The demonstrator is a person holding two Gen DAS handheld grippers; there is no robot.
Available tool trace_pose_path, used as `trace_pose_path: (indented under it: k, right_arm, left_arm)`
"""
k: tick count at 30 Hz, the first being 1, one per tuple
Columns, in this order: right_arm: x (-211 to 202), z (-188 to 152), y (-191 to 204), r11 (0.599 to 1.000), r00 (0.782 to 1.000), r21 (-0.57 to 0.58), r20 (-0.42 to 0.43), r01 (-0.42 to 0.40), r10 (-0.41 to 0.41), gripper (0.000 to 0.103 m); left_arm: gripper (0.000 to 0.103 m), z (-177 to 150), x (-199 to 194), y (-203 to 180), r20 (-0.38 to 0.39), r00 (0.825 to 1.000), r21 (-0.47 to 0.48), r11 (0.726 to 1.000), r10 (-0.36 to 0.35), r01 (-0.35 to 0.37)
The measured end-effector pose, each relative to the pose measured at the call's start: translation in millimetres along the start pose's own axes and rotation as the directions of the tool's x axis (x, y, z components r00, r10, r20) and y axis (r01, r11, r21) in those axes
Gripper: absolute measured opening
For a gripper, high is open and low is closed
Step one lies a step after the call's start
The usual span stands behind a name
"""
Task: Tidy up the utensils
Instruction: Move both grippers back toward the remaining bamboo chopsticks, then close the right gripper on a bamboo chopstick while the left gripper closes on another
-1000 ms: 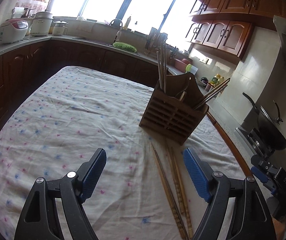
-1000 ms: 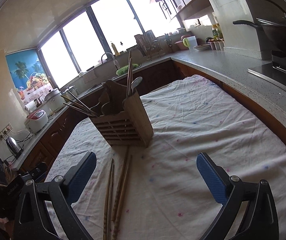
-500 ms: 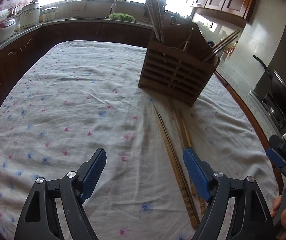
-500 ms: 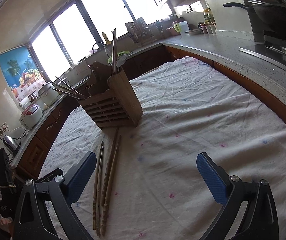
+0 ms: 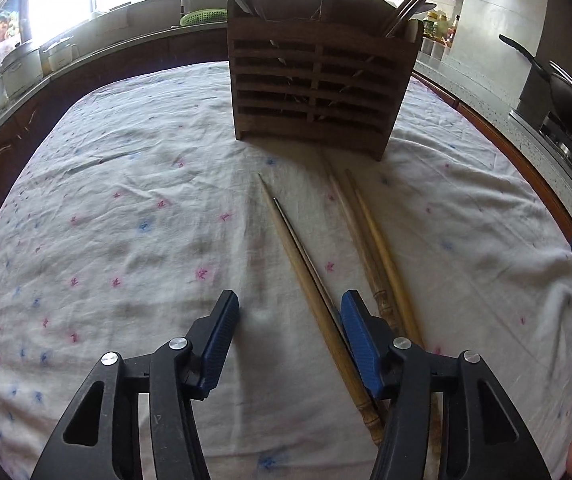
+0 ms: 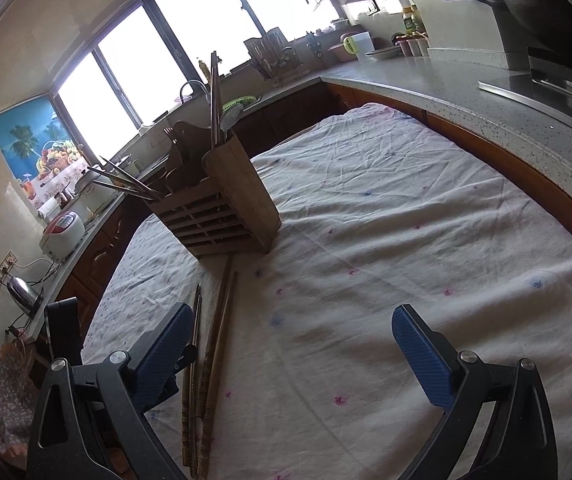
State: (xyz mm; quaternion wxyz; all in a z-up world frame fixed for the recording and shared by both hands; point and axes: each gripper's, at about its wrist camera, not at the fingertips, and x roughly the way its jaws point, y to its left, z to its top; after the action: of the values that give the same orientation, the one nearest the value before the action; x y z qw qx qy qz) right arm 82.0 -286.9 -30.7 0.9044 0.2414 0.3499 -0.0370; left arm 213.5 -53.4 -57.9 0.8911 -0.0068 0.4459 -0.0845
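Wooden chopsticks (image 5: 314,280) lie loose on the cloth-covered surface (image 5: 126,208) in the left wrist view, running from about 12 o'clock down toward 5 o'clock, in two pairs: a pale one beside a thin dark one, and two thicker ones (image 5: 374,248) just to their right. At 12 o'clock stands the slatted wooden utensil holder (image 5: 318,92), upright, with more sticks and handles poking out of its top compartments. The left hand-held gripper (image 5: 286,320) sits low over the cloth with its jaws partly apart; they have just been closing, and the first pair passes between the pads, hard against the right pad (image 5: 360,340) (whether that pad actually touches them I cannot tell), while the left pad stands clear. At 3 o'clock a blue tip of the other tool shows at the edge.

From the right wrist view, the right hand-held gripper (image 6: 290,340) is wide open over bare cloth (image 6: 406,208), holding nothing. The chopsticks (image 6: 214,340) lie at 7 o'clock, just beside its left pad (image 6: 162,352). The holder (image 6: 222,200) stands at 11 o'clock, with a grey counter (image 6: 486,92) at 2 o'clock.
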Motion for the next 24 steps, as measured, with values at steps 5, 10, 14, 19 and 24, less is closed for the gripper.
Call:
trace_pose_path:
  k: [5,10,14,19,24]
  right_arm:
    - [26.8,-0.8,17.6,0.998,0.997,-0.05,-0.072,-0.039,0.035,0.083]
    - [79.4,-1.8,46.3,0.991,0.98,-0.107,-0.19,-0.081,0.06,0.06]
    - [119.9,-4.5,76.7,0.976,0.965,-0.201,-0.26,-0.084,0.03,0.054]
    - [132.9,-19.7,90.3,0.944,0.96,-0.327,-0.274,-0.032,-0.062,0.019]
    - [102.6,-30.8,68.8,0.94,0.953,-0.339,-0.295,-0.041,-0.065,0.015]
  left_arm:
    - [0.048,-23.2,-22.1,26.7,0.016,0.999,-0.012,0.999,-0.047,0.048]
    - [0.046,-29.0,-38.4,63.3,0.033,0.993,-0.132,0.984,-0.113,0.116]
    - [0.046,-26.1,-44.0,80.9,0.043,0.994,-0.189,0.976,-0.101,0.107]
    - [0.046,-23.5,-46.3,90.0,0.051,0.994,-0.216,0.971,-0.095,0.103]
    - [0.046,-20.6,-40.2,92.1,0.042,0.993,-0.224,0.968,-0.107,0.113]
